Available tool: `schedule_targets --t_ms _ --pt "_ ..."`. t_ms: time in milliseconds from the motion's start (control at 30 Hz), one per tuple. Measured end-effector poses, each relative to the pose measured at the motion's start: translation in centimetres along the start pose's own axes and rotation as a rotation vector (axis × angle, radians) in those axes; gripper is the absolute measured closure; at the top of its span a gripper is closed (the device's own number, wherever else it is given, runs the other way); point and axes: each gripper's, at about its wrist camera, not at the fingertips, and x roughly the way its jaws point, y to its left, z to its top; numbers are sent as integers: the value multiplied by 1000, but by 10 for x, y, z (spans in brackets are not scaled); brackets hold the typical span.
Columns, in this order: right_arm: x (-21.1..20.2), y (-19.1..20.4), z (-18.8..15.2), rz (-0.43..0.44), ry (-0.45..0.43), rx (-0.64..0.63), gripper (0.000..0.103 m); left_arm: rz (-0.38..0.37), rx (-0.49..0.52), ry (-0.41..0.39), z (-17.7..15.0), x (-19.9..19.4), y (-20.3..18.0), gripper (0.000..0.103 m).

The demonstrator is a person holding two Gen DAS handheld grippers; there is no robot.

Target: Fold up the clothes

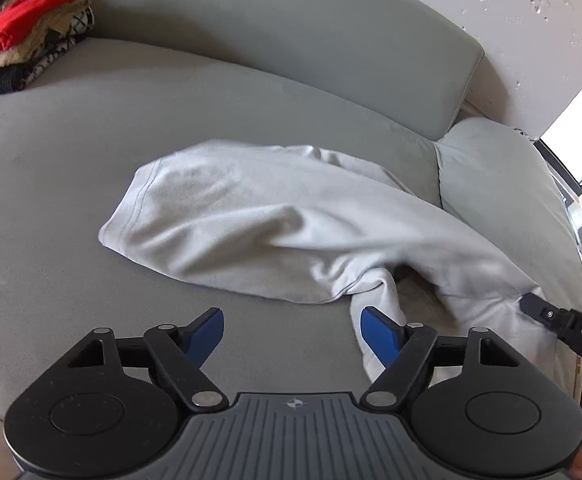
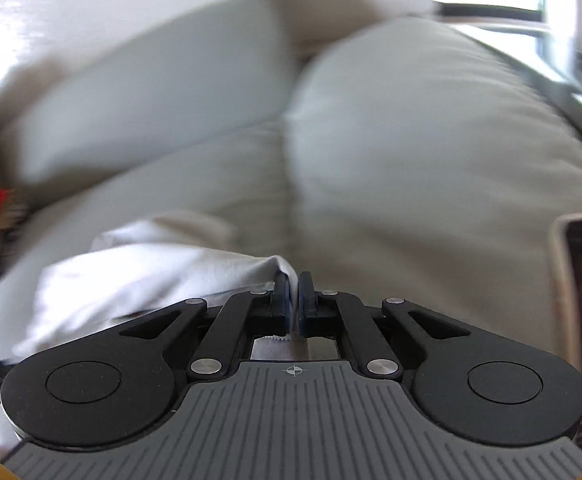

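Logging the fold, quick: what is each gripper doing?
Left gripper: open, holding nothing.
Right gripper: closed on the white garment.

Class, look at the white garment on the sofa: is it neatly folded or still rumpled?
Rumpled. The white garment lies bunched in loose creases on the sofa, one edge pinched by the right gripper.

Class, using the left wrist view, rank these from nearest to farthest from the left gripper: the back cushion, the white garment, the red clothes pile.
From the left gripper:
1. White garment, just ahead, centre.
2. Back cushion, behind the garment.
3. Red clothes pile, far upper left corner.
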Motion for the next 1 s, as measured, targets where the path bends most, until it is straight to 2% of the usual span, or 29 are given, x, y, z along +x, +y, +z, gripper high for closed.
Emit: schedule_targets --t_ms 67,100,133,200,267,333,467,567,633,700,767,900,1000 --pt "7 -11 3 -57 5 33 100 -14 -3 20 0 7 -4 29" --pt "9 -15 4 -45 23 50 98 -18 1 26 -1 8 -6 29" --pt "12 -18 5 -25 46 68 92 -22 10 31 -2 9 -8 28" --pt "11 -20 6 5 99 81 63 -29 36 37 -4 11 -13 26" --pt "-1 -17 2 37 103 78 49 -19 52 39 -5 12 -14 24" --pt "-16 -5 -1 87 72 23 48 6 40 38 -6 10 -9 22" --pt "-31 37 -3 261 65 -104 45 54 -13 23 -10 -6 14 22" --pt "-25 76 -4 427 148 -168 45 173 -27 -10 -8 -23 28 22" --pt "-11 97 -6 482 227 -169 45 240 -29 -31 -3 -33 37 22" --pt "3 116 -9 489 298 -162 52 285 -34 -47 0 -42 46 22" --pt "20 127 -15 466 346 -127 54 284 -53 -59 2 -49 56 21" --pt "45 136 -20 434 375 -32 59 233 -92 -49 0 -51 71 21" --pt "60 142 -22 405 353 4 60 214 -82 -53 -1 -48 73 21"
